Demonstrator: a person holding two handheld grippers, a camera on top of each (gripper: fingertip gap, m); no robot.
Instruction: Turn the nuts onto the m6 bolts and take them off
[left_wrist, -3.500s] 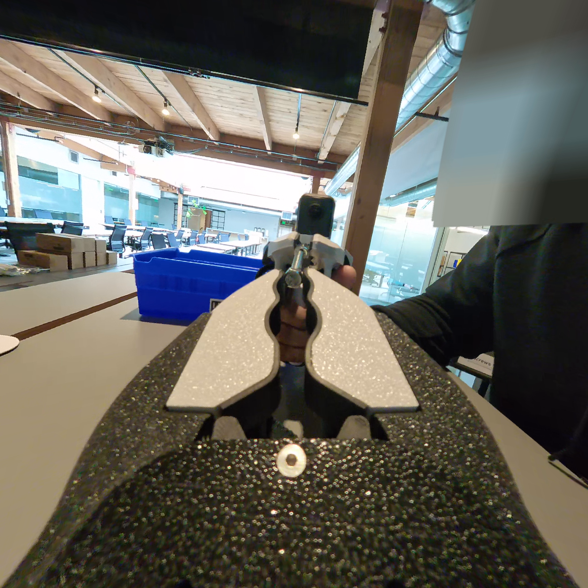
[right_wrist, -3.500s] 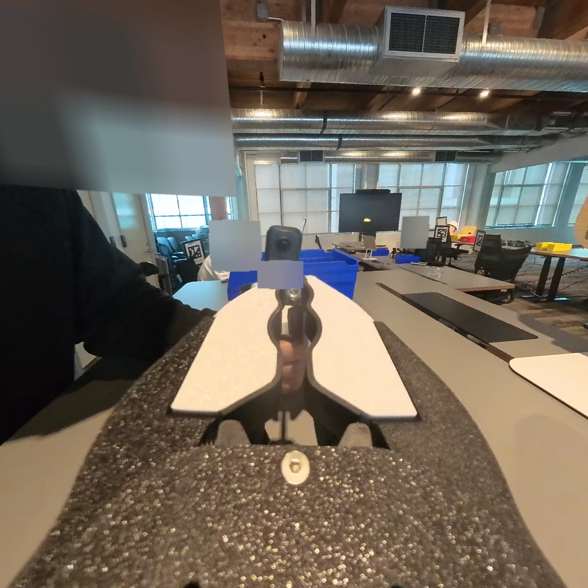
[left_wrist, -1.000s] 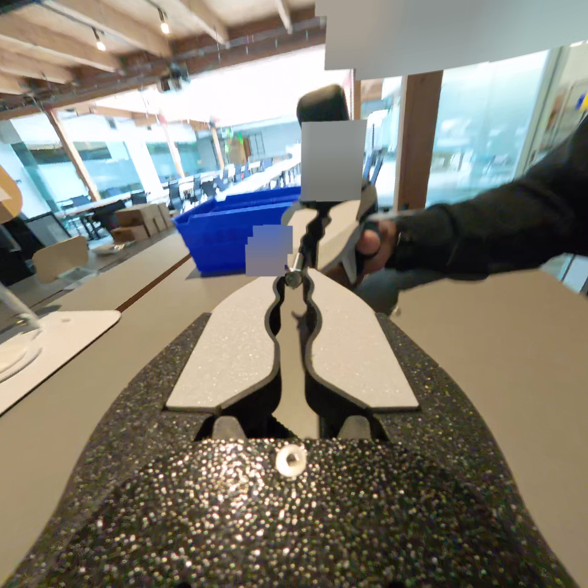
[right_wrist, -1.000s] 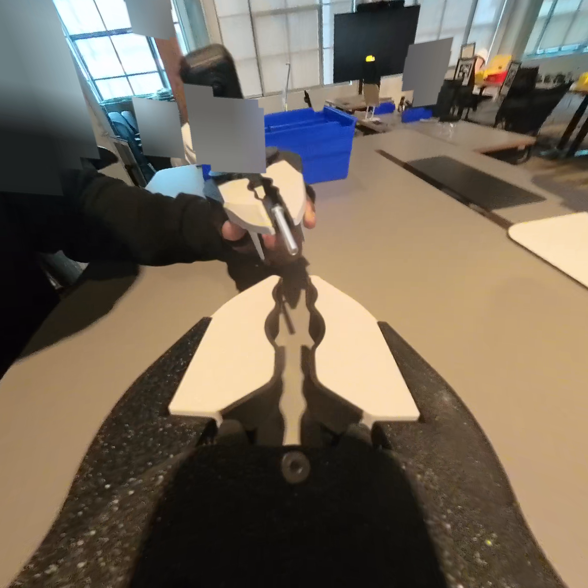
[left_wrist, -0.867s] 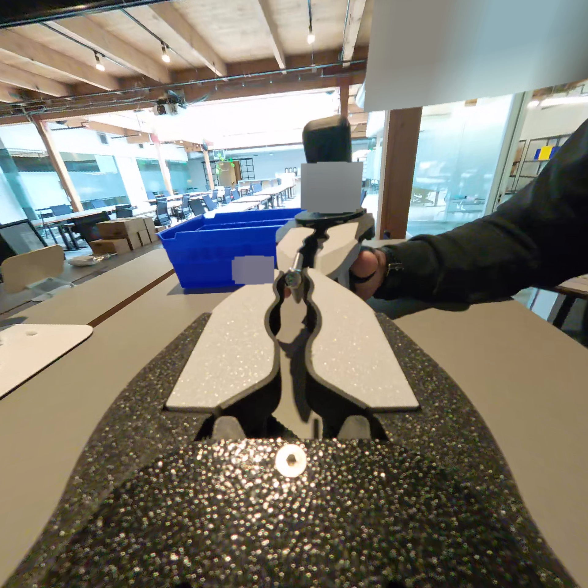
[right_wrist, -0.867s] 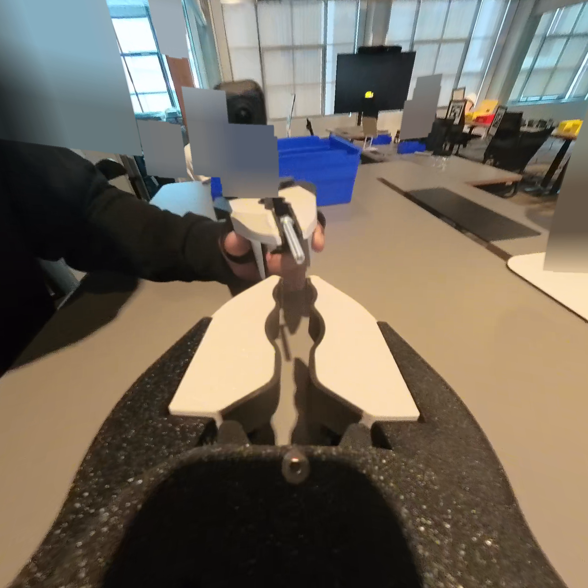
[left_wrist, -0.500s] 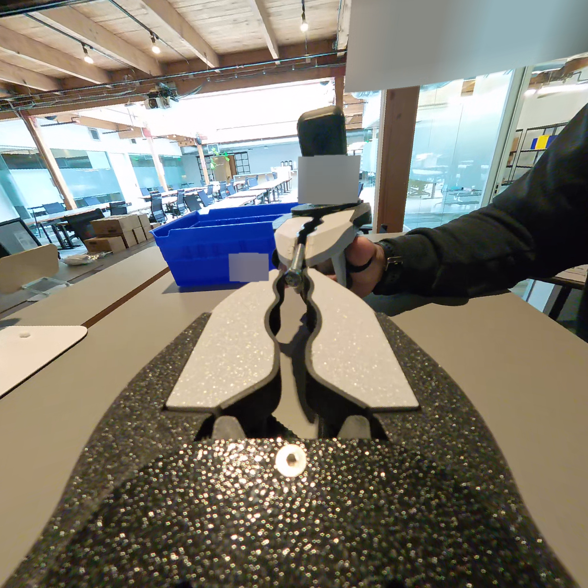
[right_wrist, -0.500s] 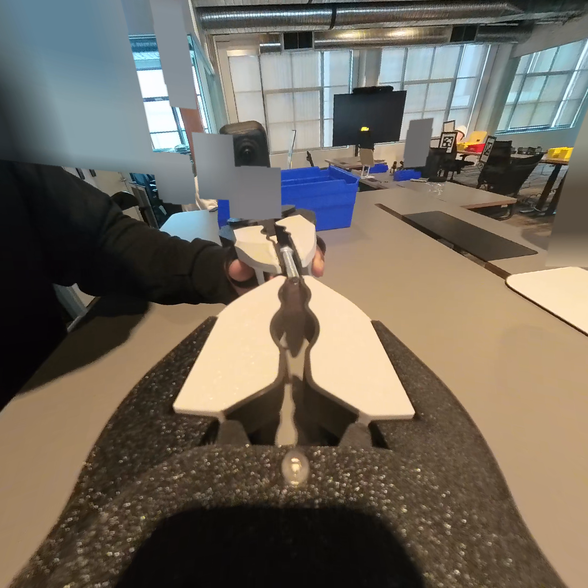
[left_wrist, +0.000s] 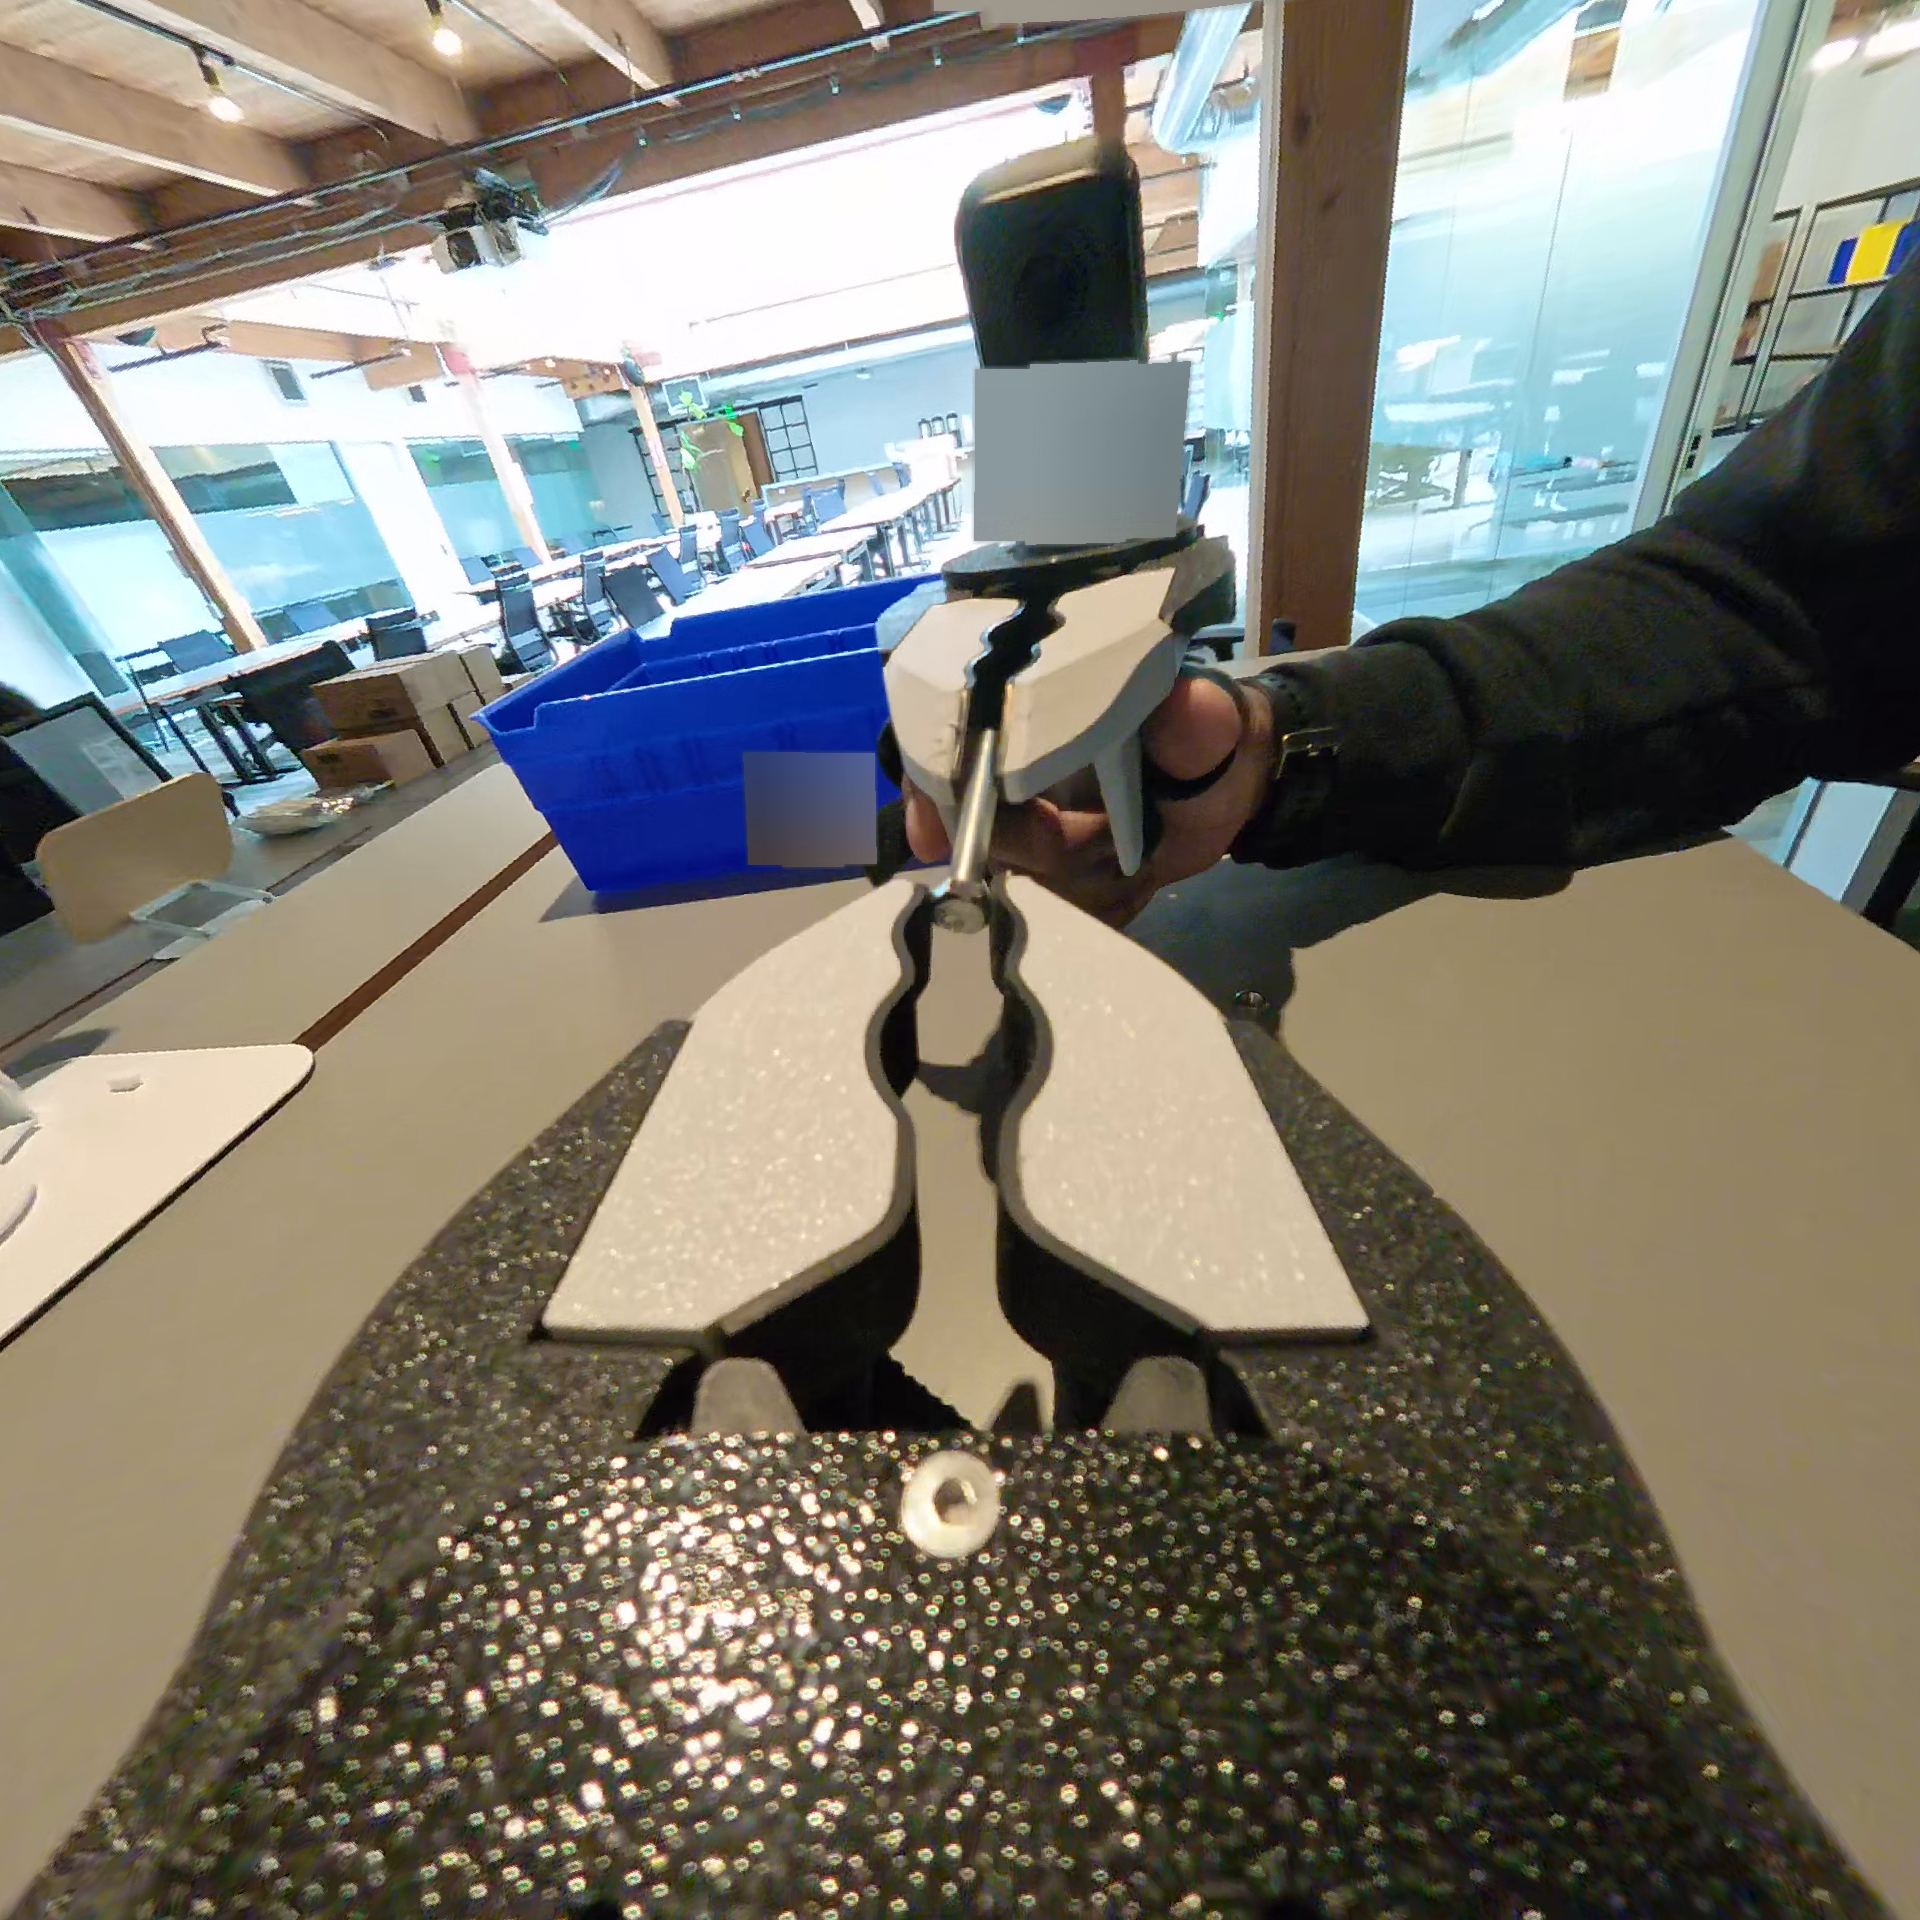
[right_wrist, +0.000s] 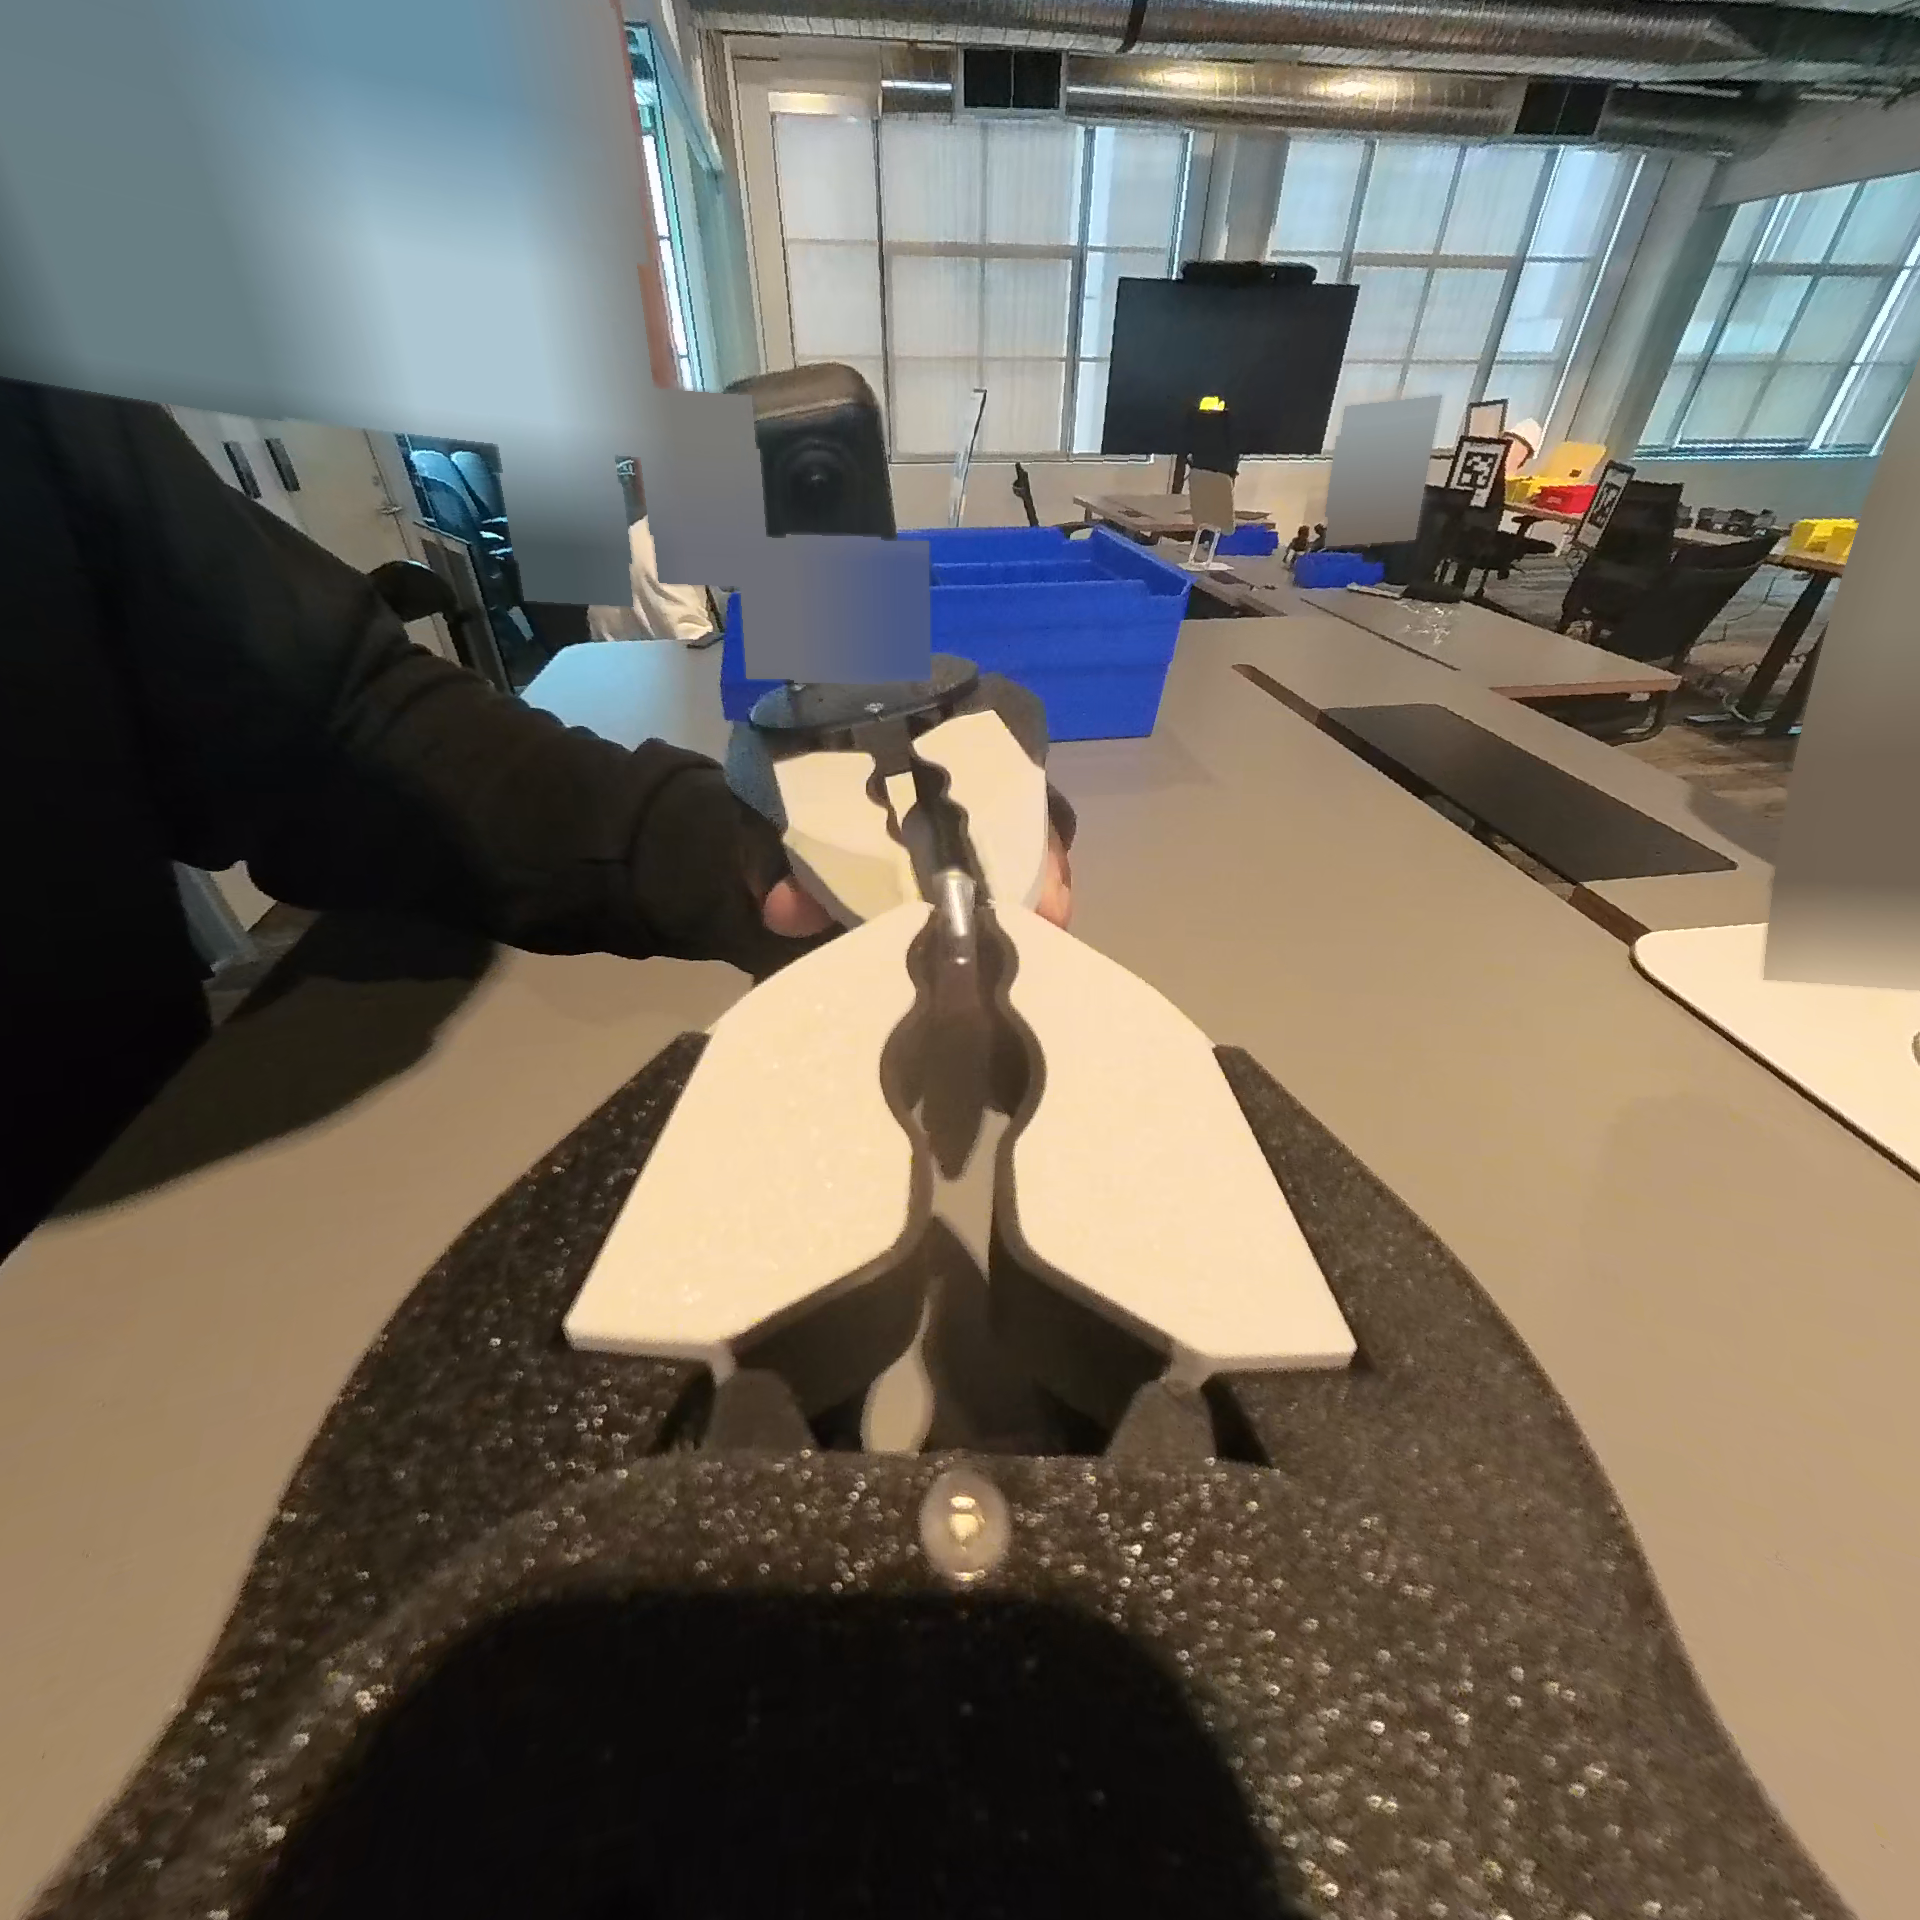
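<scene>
A silver m6 bolt (left_wrist: 975, 816) spans the gap between my two grippers, above the grey table (left_wrist: 1558, 1143). My left gripper (left_wrist: 958, 909) is shut on the bolt's head end, and the shaft points away toward the right gripper (left_wrist: 992, 717). In the right wrist view my right gripper (right_wrist: 961, 916) is shut around the shaft's far end. A small shiny nut (right_wrist: 951, 885) sits on the shaft at its tips. The left gripper (right_wrist: 914, 810) faces it, tip to tip. How far the nut is threaded on is hidden.
A blue bin (left_wrist: 675, 748) stands on the table behind the grippers; it also shows in the right wrist view (right_wrist: 1049, 644). A white board (left_wrist: 125, 1132) lies at the left and shows in the right wrist view (right_wrist: 1787, 1018). A person's dark sleeves (left_wrist: 1558, 707) reach in. My two grippers' fingertips are within a few centimetres of each other.
One second ago the grippers were apart, with the bolt's free end bare. They have since come together, and the shaft's end now sits between the right gripper's fingers.
</scene>
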